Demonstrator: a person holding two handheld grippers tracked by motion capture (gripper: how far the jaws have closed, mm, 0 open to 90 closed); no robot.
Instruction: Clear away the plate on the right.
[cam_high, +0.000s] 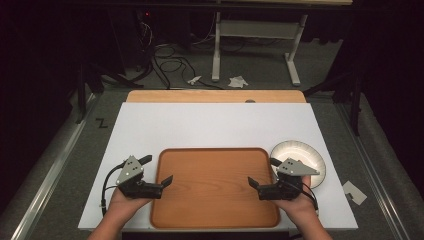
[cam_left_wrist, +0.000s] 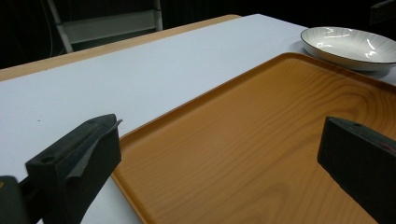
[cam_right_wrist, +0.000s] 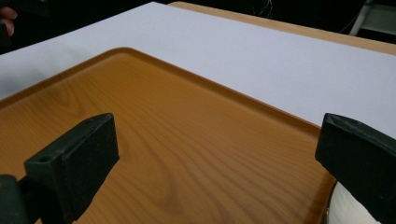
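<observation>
A wooden tray lies empty on the white table top, near the front edge. My left gripper stands open at the tray's left rim, one jaw over the white surface and the other over the tray. At the right rim my right gripper is open too, with one jaw above the tray and the other near a white plate. The plate sits just off the tray's far right corner, and its edge shows under my right jaw. Neither gripper holds anything.
The white board lies on a wooden table whose far strip shows behind it. Beyond are a grey table frame, cables and paper scraps on the floor. A paper scrap lies right of the table.
</observation>
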